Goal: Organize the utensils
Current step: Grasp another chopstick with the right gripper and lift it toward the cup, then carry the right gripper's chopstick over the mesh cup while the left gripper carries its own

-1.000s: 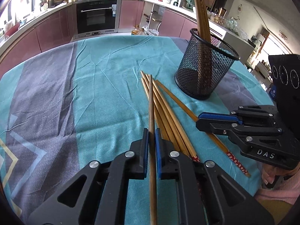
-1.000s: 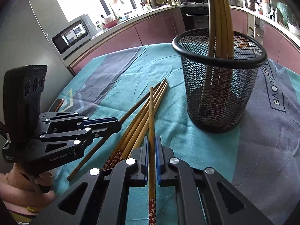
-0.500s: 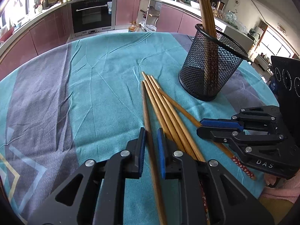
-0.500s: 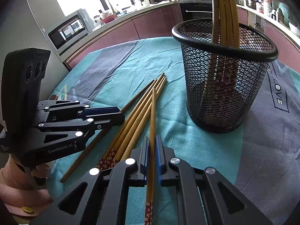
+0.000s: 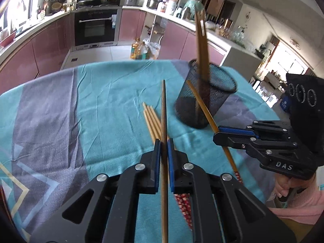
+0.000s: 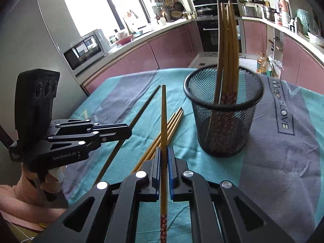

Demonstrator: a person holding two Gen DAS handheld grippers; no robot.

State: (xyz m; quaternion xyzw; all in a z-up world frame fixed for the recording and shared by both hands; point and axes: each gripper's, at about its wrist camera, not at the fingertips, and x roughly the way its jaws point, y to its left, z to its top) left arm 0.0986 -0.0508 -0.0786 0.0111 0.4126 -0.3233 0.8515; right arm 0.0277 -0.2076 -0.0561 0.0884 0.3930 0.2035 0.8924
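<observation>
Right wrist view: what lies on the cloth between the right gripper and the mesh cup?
Only bare teal cloth; the loose chopsticks lie left of that stretch, clear of the mesh cup and right gripper.

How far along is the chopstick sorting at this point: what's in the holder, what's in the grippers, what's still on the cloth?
Done: several chopsticks stand in the mesh holder. In hand: the left gripper is shut on a dark chopstick and the right gripper on a light chopstick, both raised off the tablecloth. Left: a loose bundle still lies on the cloth.

Both grippers, jaws clamped.
</observation>
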